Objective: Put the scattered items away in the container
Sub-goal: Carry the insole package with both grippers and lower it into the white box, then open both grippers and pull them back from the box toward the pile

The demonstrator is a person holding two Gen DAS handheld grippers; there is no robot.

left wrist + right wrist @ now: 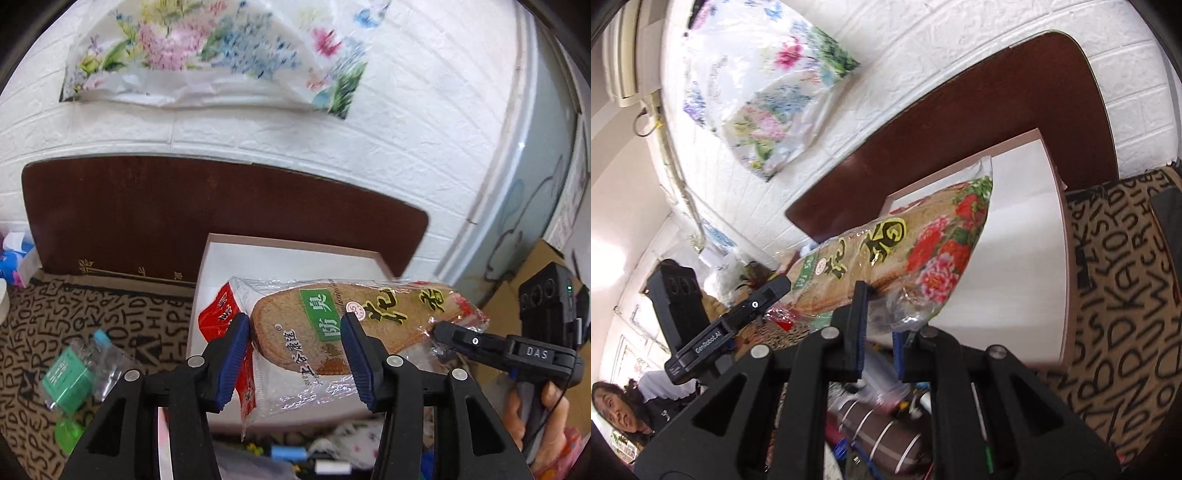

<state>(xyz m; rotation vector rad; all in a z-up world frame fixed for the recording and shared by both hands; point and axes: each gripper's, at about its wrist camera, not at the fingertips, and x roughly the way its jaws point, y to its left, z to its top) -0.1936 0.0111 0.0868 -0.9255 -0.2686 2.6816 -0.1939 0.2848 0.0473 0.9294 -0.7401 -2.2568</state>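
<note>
Left hand-held gripper (295,332): its blue-padded fingers (234,360) are spread wide and level, closed on nothing. The insole packet (354,325) lies across and just beyond the tips, over the white box (288,258).

Right hand-held gripper (877,325): tilted, with its fingers drawn close together and pinching one end of the insole packet (905,251), which is held in the air above the white box (1015,221). In the left wrist view this gripper (439,328) enters from the right, a person's hand (546,410) wrapped round its grip, and the letters "DAS" read on its body. In the right wrist view the left hand-held gripper (775,286) appears to the left, marked "GenRoboAI".

The packet is clear plastic over a brown insole, printed with green and black Chinese characters and red and pink flowers. Left of the left gripper, a green packet (68,373) rests on a cloth printed with black capital letters (92,317).
</note>
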